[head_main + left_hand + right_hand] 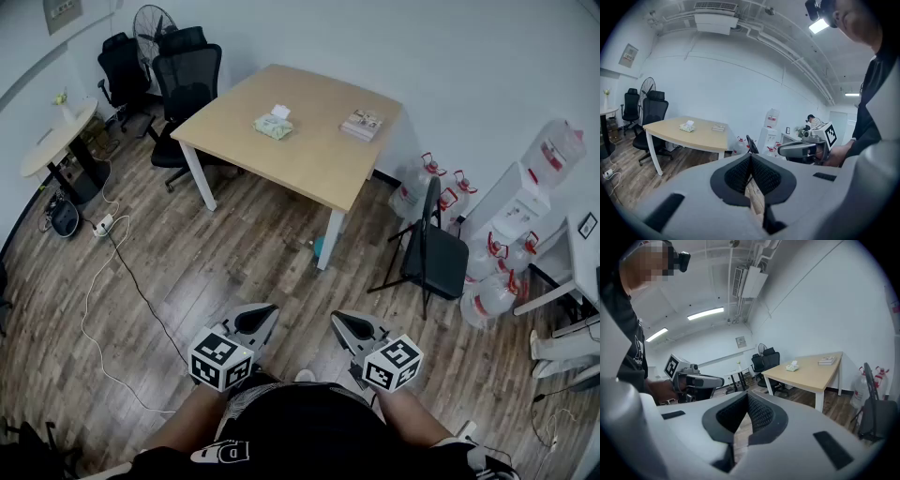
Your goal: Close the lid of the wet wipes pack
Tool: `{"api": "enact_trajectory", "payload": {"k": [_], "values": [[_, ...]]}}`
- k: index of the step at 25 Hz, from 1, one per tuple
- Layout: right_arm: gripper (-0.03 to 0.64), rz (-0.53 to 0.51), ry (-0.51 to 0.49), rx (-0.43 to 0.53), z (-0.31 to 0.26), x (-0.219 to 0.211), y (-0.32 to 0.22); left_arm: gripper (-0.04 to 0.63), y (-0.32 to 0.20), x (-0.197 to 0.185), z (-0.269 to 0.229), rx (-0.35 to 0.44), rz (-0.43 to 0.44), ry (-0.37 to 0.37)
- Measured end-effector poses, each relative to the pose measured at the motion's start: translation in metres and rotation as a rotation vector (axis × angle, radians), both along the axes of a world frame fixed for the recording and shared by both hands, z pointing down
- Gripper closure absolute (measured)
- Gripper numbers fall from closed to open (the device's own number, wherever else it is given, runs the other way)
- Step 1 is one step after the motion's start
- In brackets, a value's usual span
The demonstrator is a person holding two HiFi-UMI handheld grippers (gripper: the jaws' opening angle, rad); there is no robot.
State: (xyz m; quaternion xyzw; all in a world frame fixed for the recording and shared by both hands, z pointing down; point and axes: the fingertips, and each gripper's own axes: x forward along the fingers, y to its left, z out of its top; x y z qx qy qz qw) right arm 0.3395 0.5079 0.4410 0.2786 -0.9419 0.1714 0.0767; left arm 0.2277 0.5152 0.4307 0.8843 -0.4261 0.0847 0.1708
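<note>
Head view: the wet wipes pack (273,124) lies on the wooden table (309,155), well apart from the 2 grippers. Left gripper (265,314) and right gripper (341,321) hover above the floor (234,253), jaws pressed together, gripping nothing.
</note>
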Motion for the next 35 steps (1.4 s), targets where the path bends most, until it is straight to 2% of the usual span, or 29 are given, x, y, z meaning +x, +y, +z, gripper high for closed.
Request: {"api": "enact_trajectory", "payload": {"k": [11,17,29,35], "values": [[0.612,-0.018,-0.004,-0.008,0.002,0.009,-0.006,0.578,-0.006,0.010,-0.002,0.000,-0.014,-0.006],[0.611,-0.051,-0.067,-0.011,-0.006,0.008,-0.008,0.578,-0.012,0.015,-0.002,-0.034,-0.024,0.057],[0.611,-0.064,-0.063,-0.017,0.001,0.025,-0.026,0.578,-0.025,0.027,0.004,-0.052,-0.046,0.021],[0.611,-0.068,-0.062,-0.047,0.011,0.017,-0.039,0.578,-0.036,0.020,0.005,-0.060,-0.058,0.015]]}}
